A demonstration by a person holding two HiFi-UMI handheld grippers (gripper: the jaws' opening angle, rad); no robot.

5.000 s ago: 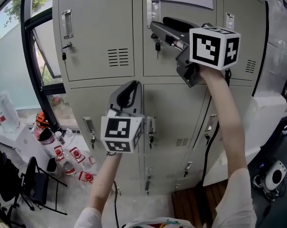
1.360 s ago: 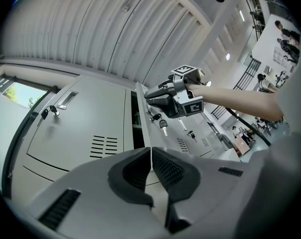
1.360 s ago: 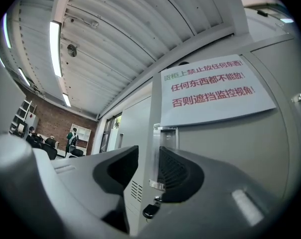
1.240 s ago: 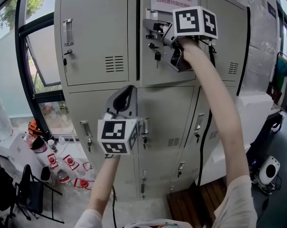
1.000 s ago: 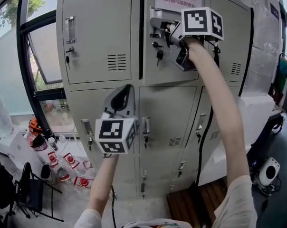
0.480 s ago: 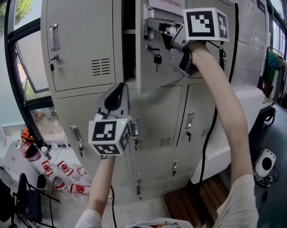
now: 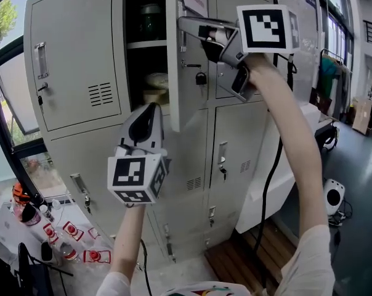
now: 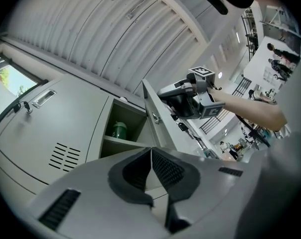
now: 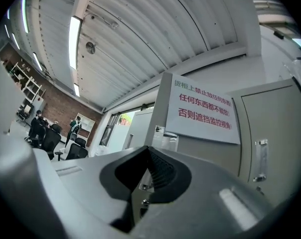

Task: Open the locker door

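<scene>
The fingers (image 7: 195,25) of the right gripper (image 7: 185,22) have just been closing and now press together with nothing between them. Their tips sit at the handle (image 9: 164,137) of the locker door (image 7: 191,103). The door stands swung wide on the upper middle compartment, a green jar (image 7: 150,18) on its shelf (image 7: 146,44). Below, the left gripper (image 7: 150,107) points upward, fingers together and empty.

Grey left tongs (image 7: 150,108) and right tongs (image 7: 185,22) carry black-and-white marker cubes (image 7: 135,179); white sleeves (image 7: 310,261).
</scene>
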